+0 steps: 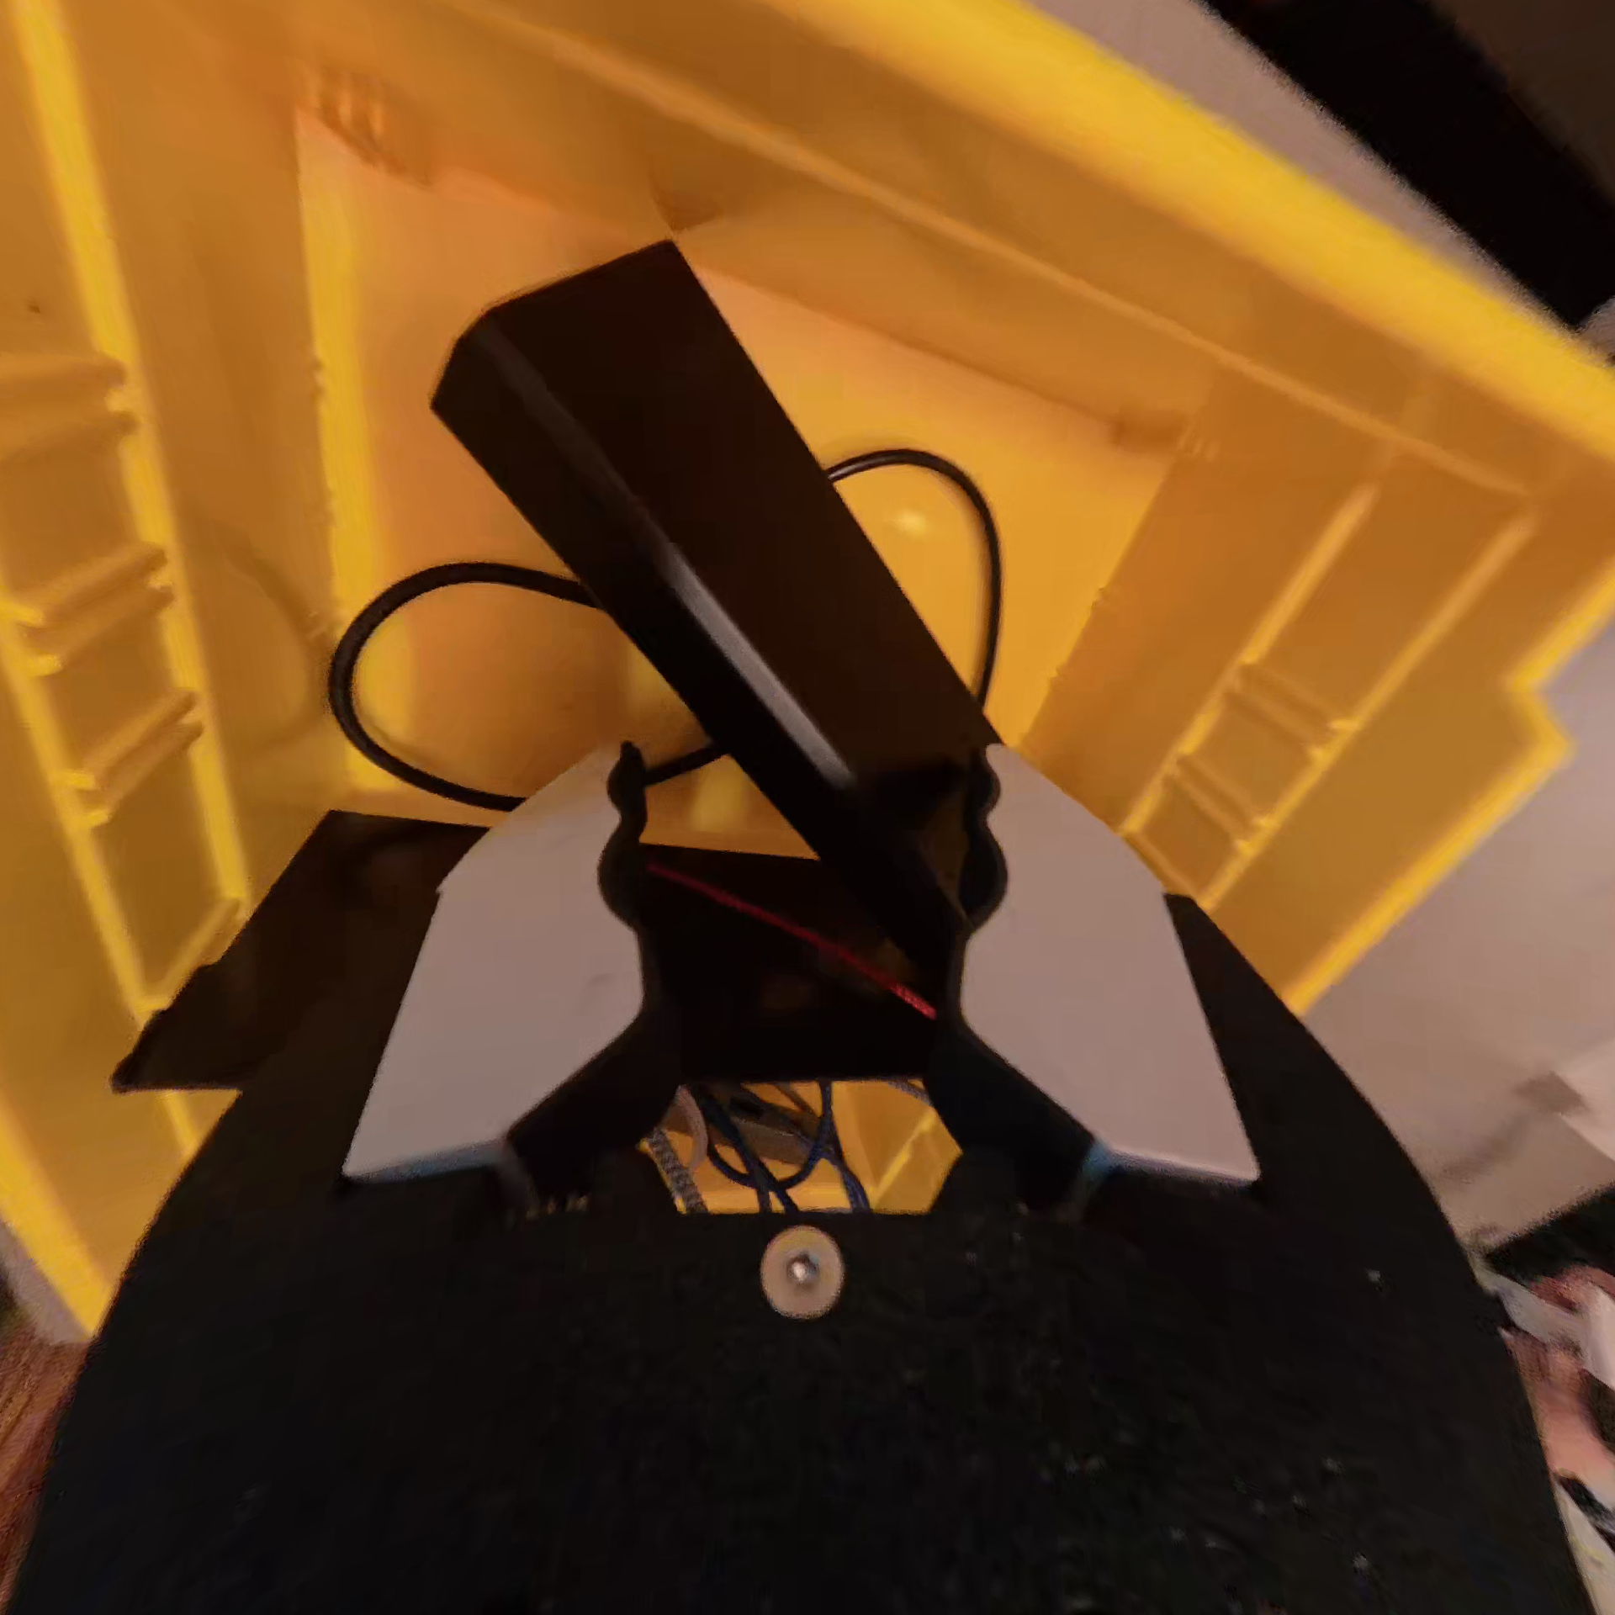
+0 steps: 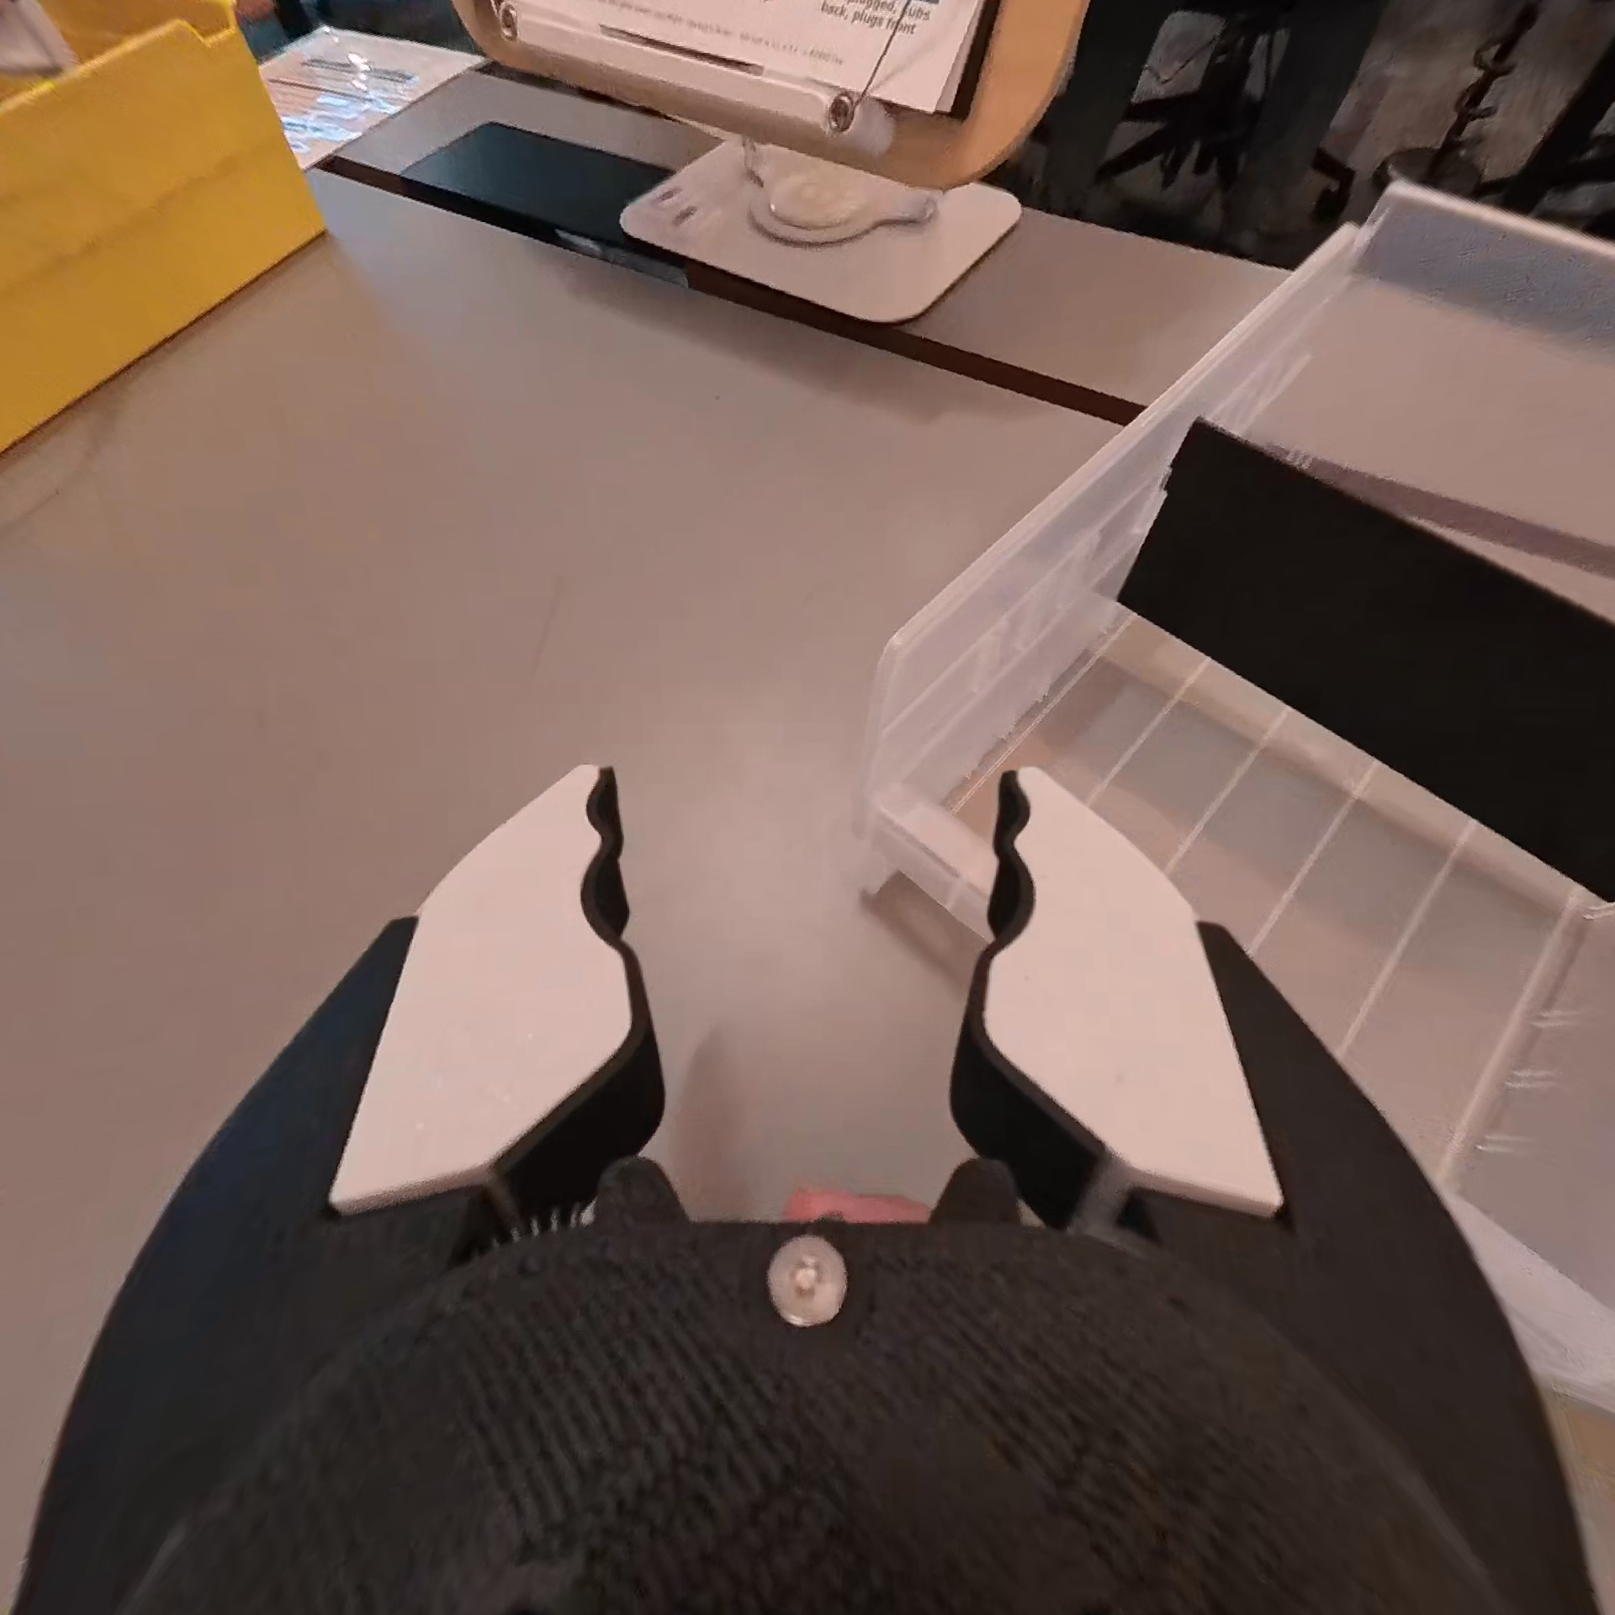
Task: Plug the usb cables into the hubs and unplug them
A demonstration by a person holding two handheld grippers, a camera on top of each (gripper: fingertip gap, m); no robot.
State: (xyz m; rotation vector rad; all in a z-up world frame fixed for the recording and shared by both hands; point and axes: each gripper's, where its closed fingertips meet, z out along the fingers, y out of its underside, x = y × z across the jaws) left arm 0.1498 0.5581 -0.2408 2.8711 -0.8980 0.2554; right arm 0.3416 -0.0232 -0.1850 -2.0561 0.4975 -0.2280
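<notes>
In the left wrist view my left gripper reaches down into a yellow bin. A long black hub lies slanted toward the bin's far corner. Its near end sits between my fingers, against the right finger. The jaws stand wide apart. The hub's thin black cable loops under it. A second black flat piece with a red line lies crosswise below the fingers. Blue and braided USB cables show near the gripper's base. My right gripper is open and empty above the grey table.
A clear plastic bin stands right of the right gripper, with a black flat piece in it. The yellow bin is at the far left. A stand holding a paper sheet and a black slab are at the back. About 60 cm separates my left fingertips from my right. The long black hub is about 5 cm from my left fingertips.
</notes>
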